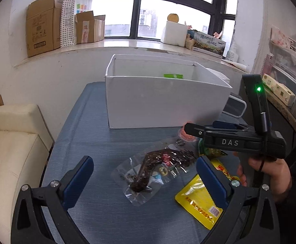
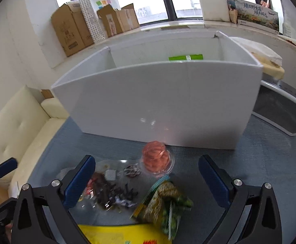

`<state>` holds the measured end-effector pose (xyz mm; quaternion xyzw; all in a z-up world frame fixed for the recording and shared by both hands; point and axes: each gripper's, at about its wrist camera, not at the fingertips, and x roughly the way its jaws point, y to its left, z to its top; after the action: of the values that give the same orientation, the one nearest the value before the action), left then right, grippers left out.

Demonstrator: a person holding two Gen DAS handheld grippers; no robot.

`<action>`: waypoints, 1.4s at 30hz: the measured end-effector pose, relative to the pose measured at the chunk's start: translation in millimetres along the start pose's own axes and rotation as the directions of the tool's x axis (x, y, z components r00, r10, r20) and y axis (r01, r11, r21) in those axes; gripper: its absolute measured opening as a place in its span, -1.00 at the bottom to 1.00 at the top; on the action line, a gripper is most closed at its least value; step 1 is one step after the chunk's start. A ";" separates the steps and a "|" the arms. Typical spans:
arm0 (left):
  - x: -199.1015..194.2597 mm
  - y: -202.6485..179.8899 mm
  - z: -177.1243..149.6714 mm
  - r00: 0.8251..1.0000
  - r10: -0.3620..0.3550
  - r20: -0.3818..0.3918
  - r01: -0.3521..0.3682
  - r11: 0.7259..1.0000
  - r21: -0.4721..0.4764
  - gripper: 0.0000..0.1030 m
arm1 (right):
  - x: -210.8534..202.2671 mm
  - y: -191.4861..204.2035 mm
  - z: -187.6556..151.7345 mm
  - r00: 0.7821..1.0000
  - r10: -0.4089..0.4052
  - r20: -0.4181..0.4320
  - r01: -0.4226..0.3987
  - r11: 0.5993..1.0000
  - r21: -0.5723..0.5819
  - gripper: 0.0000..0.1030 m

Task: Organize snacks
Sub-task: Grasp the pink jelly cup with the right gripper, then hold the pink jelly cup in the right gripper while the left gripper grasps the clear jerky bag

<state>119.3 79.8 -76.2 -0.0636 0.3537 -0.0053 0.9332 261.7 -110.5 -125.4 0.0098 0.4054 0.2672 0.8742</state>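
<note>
Loose snacks lie on the blue tablecloth [image 1: 99, 142] in front of a white open box [image 1: 164, 101]. A clear packet of dark dried food [image 1: 158, 162] lies between the fingers of my open left gripper [image 1: 145, 175]. A yellow packet [image 1: 198, 199] sits to its right, partly behind my right finger. My right gripper [image 2: 147, 179] is open above a green packet [image 2: 166, 199], with a clear pouch of orange-red pieces [image 2: 157, 158] just beyond. The dark packet [image 2: 107, 191] and yellow packet [image 2: 115, 234] show there too. A green item [image 2: 185, 57] rests inside the box [image 2: 158, 105].
A cream sofa [image 1: 12, 152] runs along the table's left side. A grey-and-white device [image 2: 282, 109] stands to the right of the box. Cardboard boxes [image 1: 44, 24] and bags crowd the window sill. A hand [image 1: 269, 174] holds the other gripper [image 1: 235, 140] at right.
</note>
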 end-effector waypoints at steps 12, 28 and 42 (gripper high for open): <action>16.1 6.6 0.2 0.999 0.020 -0.032 -0.020 1.000 -0.018 1.00 | 29.6 -5.4 -2.1 0.996 -0.017 -0.087 0.016 1.000 -0.023 -0.25; 34.9 -1.7 -5.8 0.997 0.005 -0.078 -0.004 1.000 0.014 1.00 | -45.6 -6.0 -7.5 0.997 0.054 0.051 -0.052 0.998 -0.040 -0.32; 96.9 -7.9 -2.3 0.939 -0.196 -0.282 0.269 0.930 0.250 1.00 | -136.6 -22.8 -56.0 0.989 0.093 0.118 -0.096 0.995 0.016 -0.32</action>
<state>190.7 66.4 -140.8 0.0307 0.4550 -0.1754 0.8725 160.0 -206.1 -72.2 0.0541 0.3554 0.3028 0.8826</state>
